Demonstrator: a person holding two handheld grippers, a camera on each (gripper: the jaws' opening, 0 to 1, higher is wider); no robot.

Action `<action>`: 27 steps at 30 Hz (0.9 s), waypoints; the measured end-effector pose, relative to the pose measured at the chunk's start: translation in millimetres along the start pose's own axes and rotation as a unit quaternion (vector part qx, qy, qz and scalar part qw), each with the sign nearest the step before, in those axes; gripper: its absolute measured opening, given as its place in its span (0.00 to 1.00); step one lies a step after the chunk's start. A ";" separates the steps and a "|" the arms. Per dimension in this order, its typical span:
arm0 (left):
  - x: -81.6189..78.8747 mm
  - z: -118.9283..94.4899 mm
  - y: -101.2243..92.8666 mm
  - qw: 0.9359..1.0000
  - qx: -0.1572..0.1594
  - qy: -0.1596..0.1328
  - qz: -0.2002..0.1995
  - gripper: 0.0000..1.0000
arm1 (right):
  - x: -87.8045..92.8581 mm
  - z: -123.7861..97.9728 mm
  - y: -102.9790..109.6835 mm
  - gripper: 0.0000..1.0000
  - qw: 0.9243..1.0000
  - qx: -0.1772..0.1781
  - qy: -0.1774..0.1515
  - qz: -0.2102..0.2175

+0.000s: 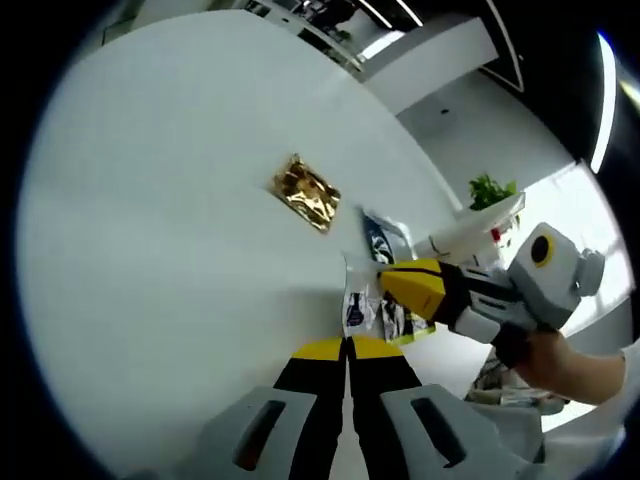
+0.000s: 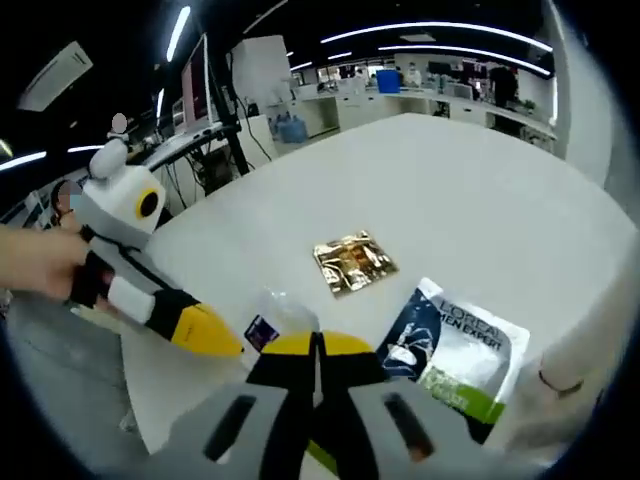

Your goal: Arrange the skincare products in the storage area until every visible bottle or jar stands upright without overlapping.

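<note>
Gold foil catches the light: a crinkled gold sachet [image 2: 353, 263] lies flat on the white table [image 2: 470, 170], apart from everything else. Nearer me, a blue, white and green sachet [image 2: 455, 345] lies just beside my right gripper [image 2: 316, 345], whose yellow-tipped jaws are pressed together, with a small clear packet [image 2: 268, 322] at their left side; whether they pinch it I cannot tell. My left gripper [image 1: 348, 350] has its jaws closed too, tips at the small sachets [image 1: 372, 310] near the table edge.
</note>
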State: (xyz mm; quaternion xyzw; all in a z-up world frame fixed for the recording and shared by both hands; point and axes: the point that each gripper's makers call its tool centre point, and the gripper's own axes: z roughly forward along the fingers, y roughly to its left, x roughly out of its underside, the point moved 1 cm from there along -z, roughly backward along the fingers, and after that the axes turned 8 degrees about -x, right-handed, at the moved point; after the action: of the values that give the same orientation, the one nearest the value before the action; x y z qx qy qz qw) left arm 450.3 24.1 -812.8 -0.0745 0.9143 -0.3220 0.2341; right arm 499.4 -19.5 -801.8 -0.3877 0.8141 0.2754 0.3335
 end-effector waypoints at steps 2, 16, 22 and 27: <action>-0.3 2.6 2.5 1.000 -0.004 0.003 0.000 0.00 | 1.8 2.9 -1.6 0.01 1.000 0.005 0.010 -0.015; 1.9 6.6 2.5 1.000 -0.008 0.010 0.020 0.00 | 13.0 8.2 -5.2 0.01 0.990 0.031 0.063 -0.118; 2.3 6.3 2.8 1.000 -0.009 0.011 0.027 0.00 | 16.5 8.3 -4.3 0.01 0.986 0.034 0.073 -0.144; 2.8 5.7 2.2 0.999 -0.010 0.009 0.039 0.00 | 17.0 8.7 -4.5 0.01 0.985 0.033 0.075 -0.151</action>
State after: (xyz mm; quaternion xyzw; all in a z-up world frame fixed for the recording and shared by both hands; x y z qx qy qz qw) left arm 450.6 21.9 -819.1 -0.0379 0.9218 -0.3038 0.2379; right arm 497.8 -23.4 -821.0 -0.5144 0.7776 0.1654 0.3216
